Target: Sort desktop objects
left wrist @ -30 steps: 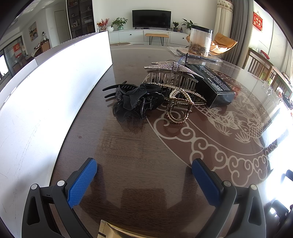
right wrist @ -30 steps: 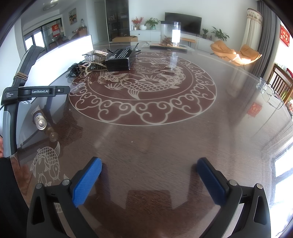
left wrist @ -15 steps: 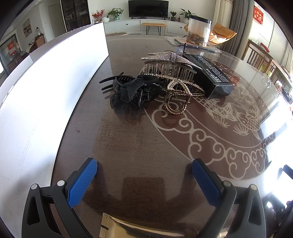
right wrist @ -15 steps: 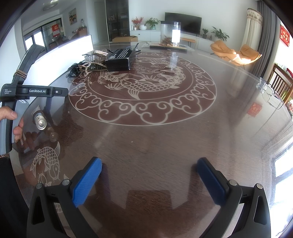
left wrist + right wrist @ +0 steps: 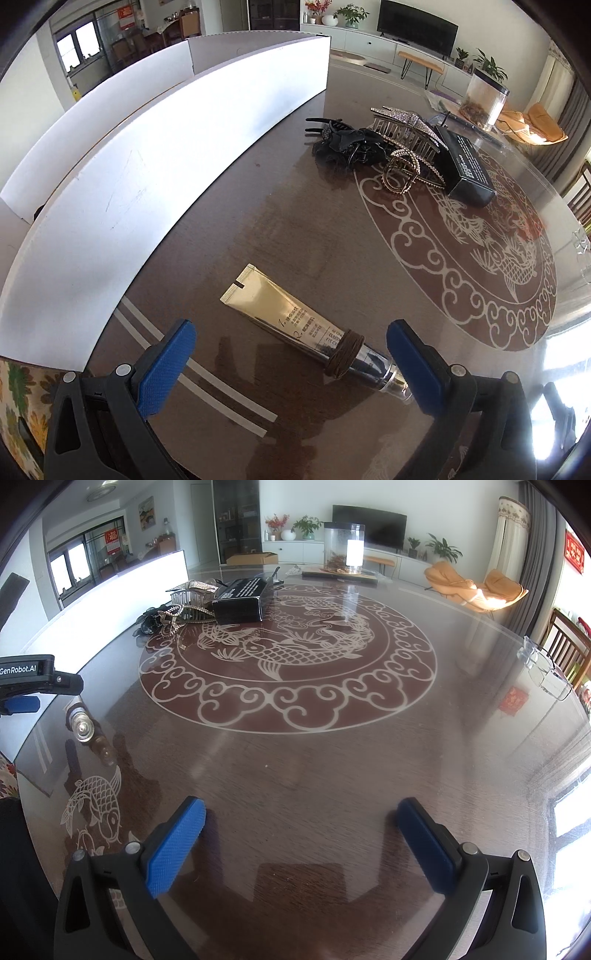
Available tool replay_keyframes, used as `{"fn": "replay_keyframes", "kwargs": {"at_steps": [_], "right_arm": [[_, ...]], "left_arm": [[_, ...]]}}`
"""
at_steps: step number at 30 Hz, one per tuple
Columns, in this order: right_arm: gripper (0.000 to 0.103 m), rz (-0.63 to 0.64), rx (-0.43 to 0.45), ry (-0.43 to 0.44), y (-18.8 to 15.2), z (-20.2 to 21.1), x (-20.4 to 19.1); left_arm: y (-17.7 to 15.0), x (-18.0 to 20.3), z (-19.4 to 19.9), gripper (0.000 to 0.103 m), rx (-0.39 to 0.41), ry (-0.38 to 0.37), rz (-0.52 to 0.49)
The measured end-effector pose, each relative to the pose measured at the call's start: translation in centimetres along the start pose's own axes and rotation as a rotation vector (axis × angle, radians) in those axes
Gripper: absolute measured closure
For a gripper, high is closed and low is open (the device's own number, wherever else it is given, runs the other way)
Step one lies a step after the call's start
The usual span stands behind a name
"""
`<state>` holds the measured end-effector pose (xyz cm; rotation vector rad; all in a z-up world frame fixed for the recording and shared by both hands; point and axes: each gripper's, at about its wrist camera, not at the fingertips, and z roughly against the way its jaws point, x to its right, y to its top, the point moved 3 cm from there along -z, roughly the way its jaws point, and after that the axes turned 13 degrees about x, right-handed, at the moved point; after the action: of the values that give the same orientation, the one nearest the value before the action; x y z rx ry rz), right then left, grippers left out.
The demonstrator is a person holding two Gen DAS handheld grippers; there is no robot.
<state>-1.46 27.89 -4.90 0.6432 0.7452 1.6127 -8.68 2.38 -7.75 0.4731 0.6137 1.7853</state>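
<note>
Left tool [image 5: 291,354] hangs low over the desk [image 5: 229,236] with its blue pads spread wide and nothing between them but a gold tube [image 5: 284,317], which lies flat on the glass. The tube's crimped end points away from the tool toward the white box wall [image 5: 155,155], and its silver cap end reaches the right pad, whether touching it I cannot tell. A brown hair tie [image 5: 345,354] is wound around the tube near that cap end. Beyond the tube, well apart from it, sits a heap of hair clips: a black claw clip [image 5: 343,146] nearest the white wall, a gold pearl-trimmed clip [image 5: 400,173] just beside it, and a rhinestone clip [image 5: 406,123] behind both. A black carton [image 5: 465,166] lies against the far side of that heap, on the edge of the desk's fish medallion [image 5: 288,653].

Right tool [image 5: 301,843] is also spread wide, holding nothing, over bare glass on the near side of the medallion. From it, the gold tube shows end-on at far left, close under the left tool's body
</note>
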Motion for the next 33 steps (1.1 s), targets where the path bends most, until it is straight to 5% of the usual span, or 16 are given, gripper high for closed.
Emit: {"fn": "replay_keyframes", "kwargs": {"at_steps": [5, 10, 33], "right_arm": [[0.000, 0.000, 0.000, 0.000, 0.0, 0.0, 0.0], [0.000, 0.000, 0.000, 0.000, 0.0, 0.0, 0.0], [0.000, 0.000, 0.000, 0.000, 0.0, 0.0, 0.0]], "left_arm": [[-2.6, 0.0, -1.2, 0.000, -0.062, 0.035, 0.032], [-3.4, 0.0, -0.5, 0.000, 0.003, 0.017, 0.008], [-2.9, 0.3, -1.0, 0.000, 0.032, -0.019, -0.041]]}}
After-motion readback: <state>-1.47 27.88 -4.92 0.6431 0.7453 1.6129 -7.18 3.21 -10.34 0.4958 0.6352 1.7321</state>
